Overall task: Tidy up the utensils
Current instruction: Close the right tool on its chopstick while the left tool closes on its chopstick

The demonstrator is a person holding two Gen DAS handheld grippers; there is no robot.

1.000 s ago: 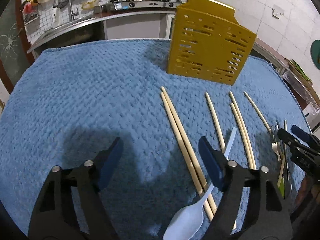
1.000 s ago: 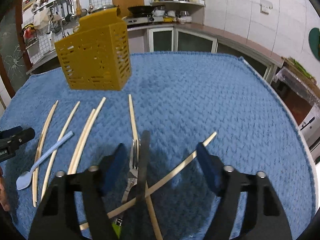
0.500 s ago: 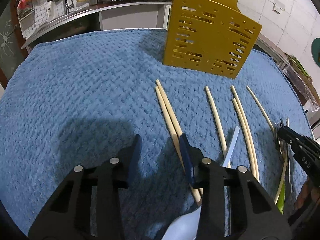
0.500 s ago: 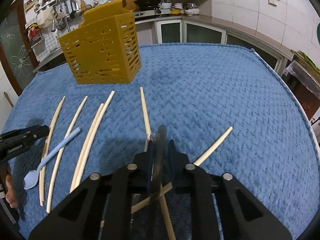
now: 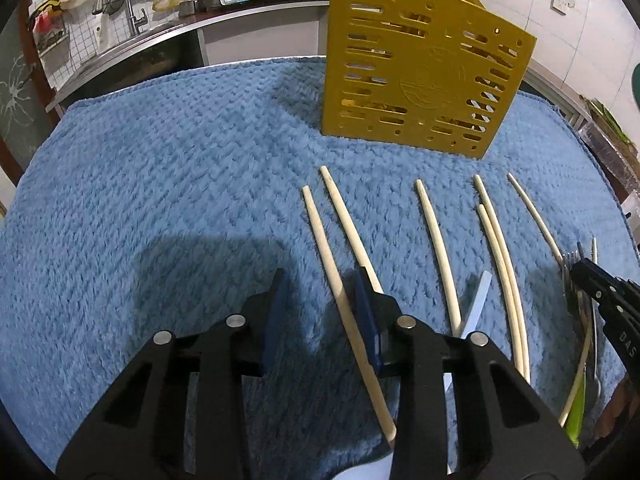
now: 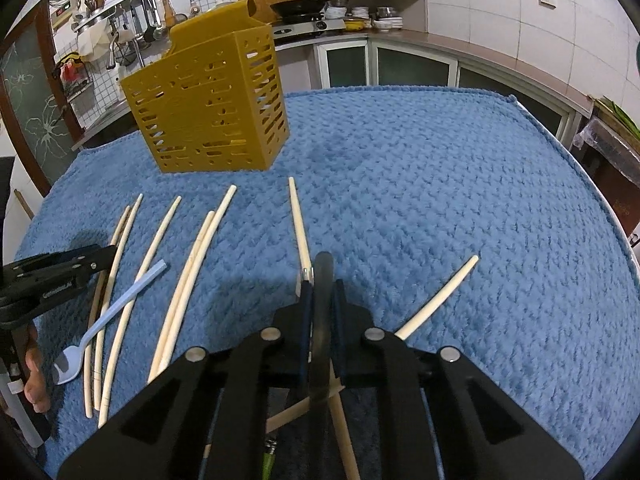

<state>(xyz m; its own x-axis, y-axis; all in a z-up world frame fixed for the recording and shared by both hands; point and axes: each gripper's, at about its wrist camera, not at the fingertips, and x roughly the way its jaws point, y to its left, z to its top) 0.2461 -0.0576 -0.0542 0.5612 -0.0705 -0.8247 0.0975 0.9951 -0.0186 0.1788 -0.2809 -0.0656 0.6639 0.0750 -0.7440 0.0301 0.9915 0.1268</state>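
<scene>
We've got the right tongs clamped on a dark utensil handle, left tongs closing around one chopstick on the blue-towelled tabletop: light, stiff, slick, so grip mid-shaft.

Your right gripper's own body hides the lower part of the dark-handled utensil between its pads, so you can't tell what kind it is. The pale blue spoon's bowl disappears under your left gripper and the bottom edge. What the yellow holder contains stays unreadable through its slots.
</scene>
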